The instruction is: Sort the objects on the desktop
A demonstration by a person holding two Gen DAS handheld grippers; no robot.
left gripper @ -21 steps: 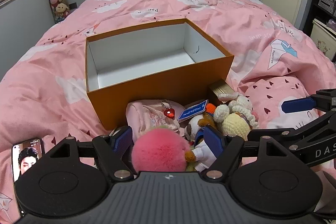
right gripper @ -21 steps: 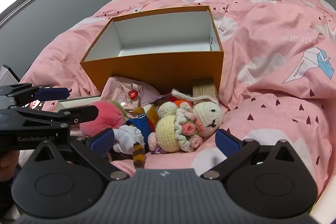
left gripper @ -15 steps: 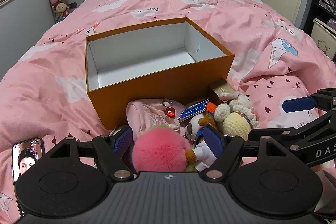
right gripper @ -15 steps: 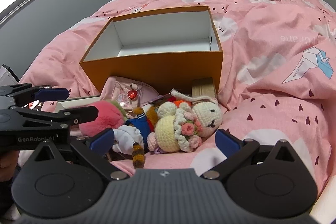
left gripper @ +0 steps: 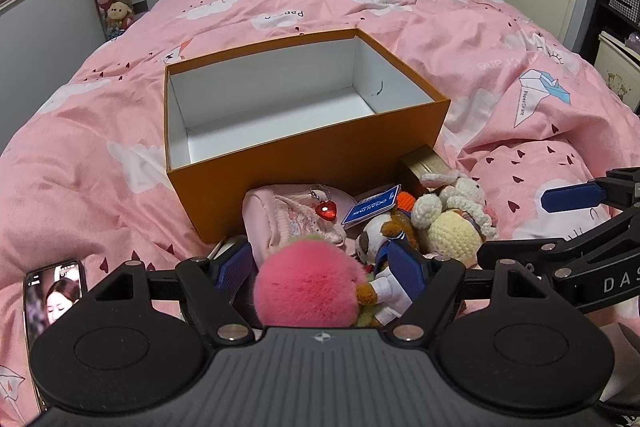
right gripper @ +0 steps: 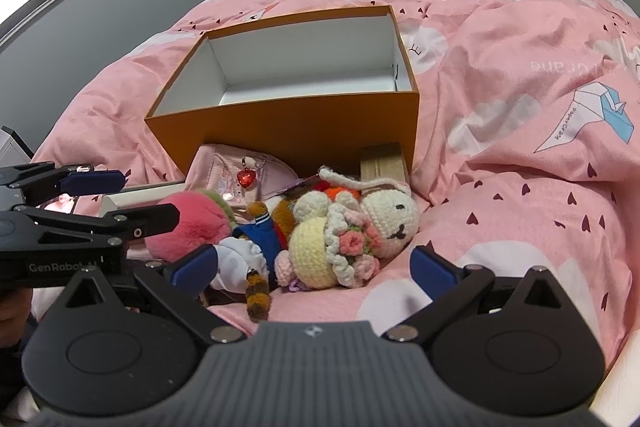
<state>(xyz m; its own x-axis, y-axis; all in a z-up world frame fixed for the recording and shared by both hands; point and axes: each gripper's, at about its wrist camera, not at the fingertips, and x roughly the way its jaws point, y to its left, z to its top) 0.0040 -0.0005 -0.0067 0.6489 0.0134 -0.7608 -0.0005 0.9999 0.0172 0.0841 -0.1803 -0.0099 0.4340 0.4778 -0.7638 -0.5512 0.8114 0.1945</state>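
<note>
A phone [left gripper: 56,293] lies far left on the pink duvet [left gripper: 500,39]. The left gripper [left gripper: 320,267] gapes around a fluffy pink pompom [left gripper: 308,285], pads apart from it. Right of that, the right gripper [right gripper: 312,265] stands wide, holding nothing, before a crocheted bunny [right gripper: 360,231], near the orange box [left gripper: 320,163].

orange box [left gripper: 320,163]: 1 | plush toys [right gripper: 360,231]: 3 | pink pouch [left gripper: 292,215]: 1 | phone [left gripper: 54,301]: 1 | tools: 2
</note>
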